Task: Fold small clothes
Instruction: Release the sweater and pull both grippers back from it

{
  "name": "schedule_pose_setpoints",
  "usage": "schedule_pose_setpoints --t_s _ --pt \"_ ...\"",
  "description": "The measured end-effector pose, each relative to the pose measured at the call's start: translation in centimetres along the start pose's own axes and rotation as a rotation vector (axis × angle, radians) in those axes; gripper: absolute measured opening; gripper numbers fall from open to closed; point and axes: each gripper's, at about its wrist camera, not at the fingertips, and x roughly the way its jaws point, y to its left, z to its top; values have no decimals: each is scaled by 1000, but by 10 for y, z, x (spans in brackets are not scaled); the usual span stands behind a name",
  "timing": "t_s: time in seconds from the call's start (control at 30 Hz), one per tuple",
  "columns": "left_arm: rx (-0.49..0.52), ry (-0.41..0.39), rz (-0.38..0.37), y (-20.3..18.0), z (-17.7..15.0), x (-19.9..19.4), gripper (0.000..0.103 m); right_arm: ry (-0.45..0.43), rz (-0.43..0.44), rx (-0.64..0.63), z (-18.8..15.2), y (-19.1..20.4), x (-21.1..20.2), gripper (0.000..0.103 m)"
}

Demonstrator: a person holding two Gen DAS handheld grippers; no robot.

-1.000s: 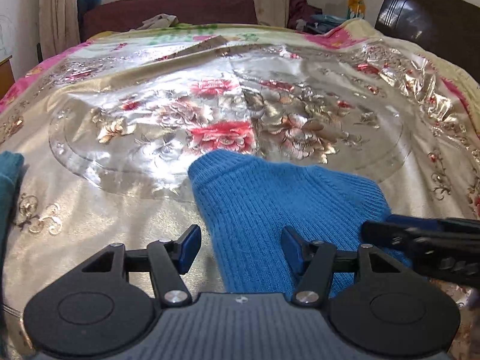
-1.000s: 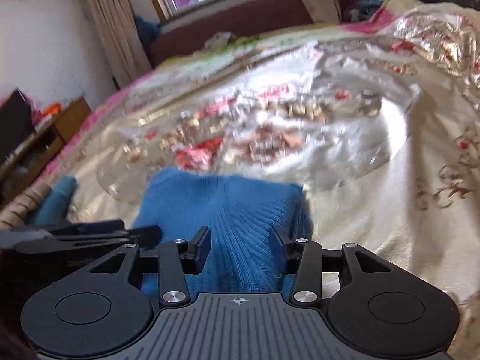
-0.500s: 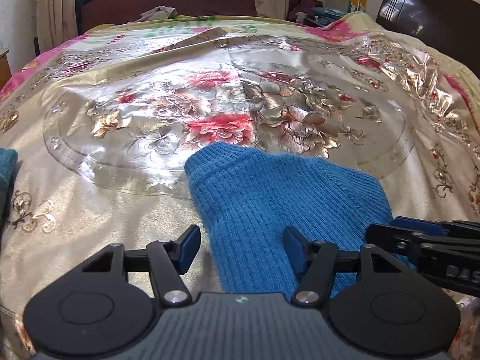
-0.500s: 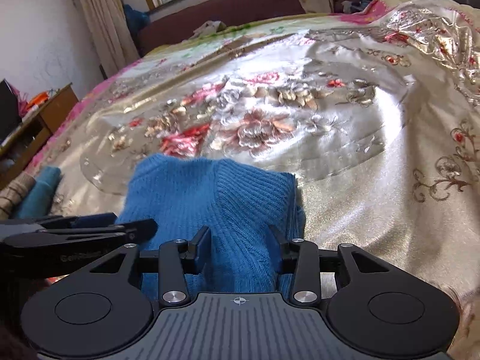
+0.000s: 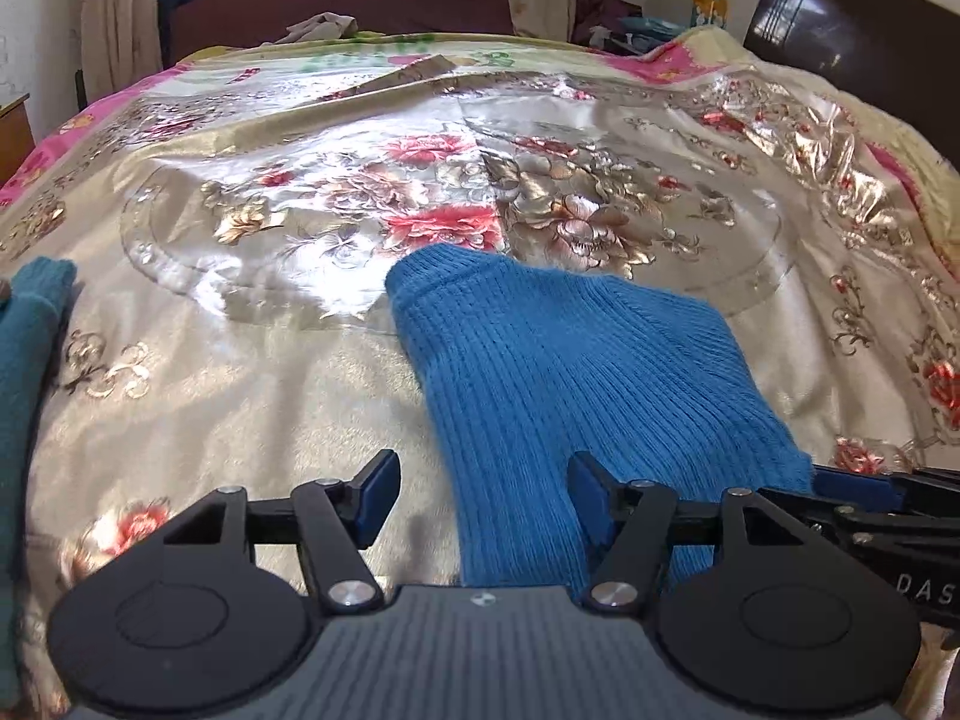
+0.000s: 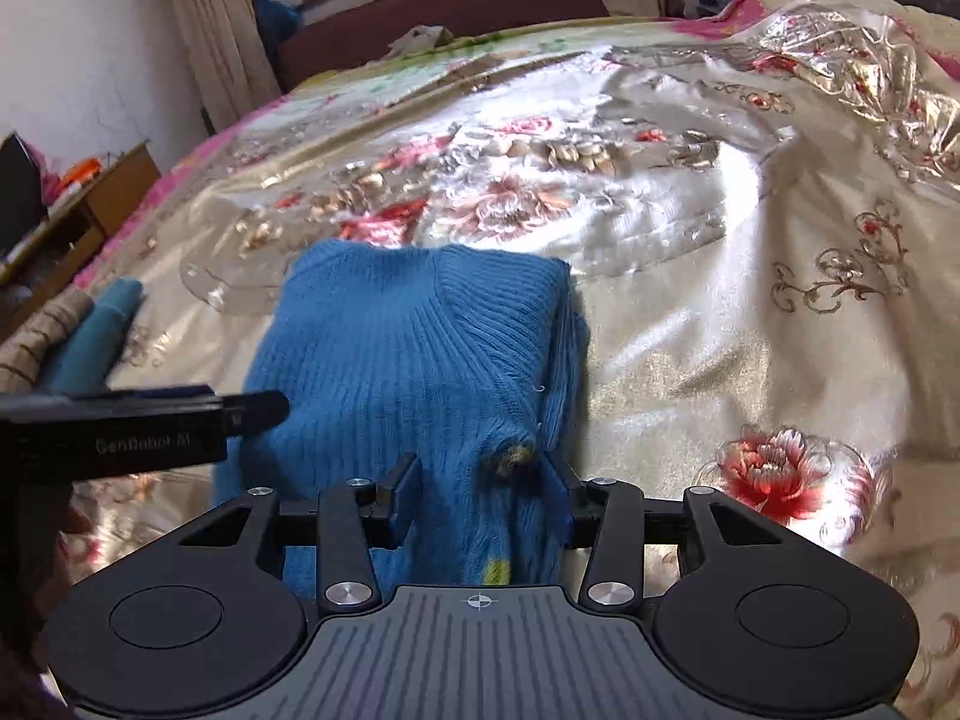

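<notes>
I see a bed covered by a shiny gold floral bedspread (image 5: 252, 396), with curtains and a window beyond the far edge and a dark headboard (image 5: 852, 30) off to the right. A folded teal garment (image 5: 24, 360) lies well left of my left gripper (image 5: 483, 495). The blue ribbed knit sweater (image 6: 414, 348) lies folded on the spread, reaching in between both pairs of fingers. My left jaws stand open, the sweater's edge between them, unpinched. My right gripper (image 6: 480, 495) straddles bunched knit, its jaws opening.
</notes>
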Motion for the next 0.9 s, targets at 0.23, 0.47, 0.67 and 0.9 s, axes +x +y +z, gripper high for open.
schedule_pose_setpoints --t_s 0.23,0.47,0.67,0.9 --pt "-28 -3 8 7 -18 -24 72 -14 -4 -4 -9 1 -16 42" --pt "-47 51 -15 4 -52 -40 73 3 14 6 -29 5 -27 42" --pt "-33 83 -21 -4 -72 -45 75 24 -17 3 -45 7 -27 43" --pt "-49 109 -14 -6 -82 -47 75 40 -8 29 -58 6 -36 43"
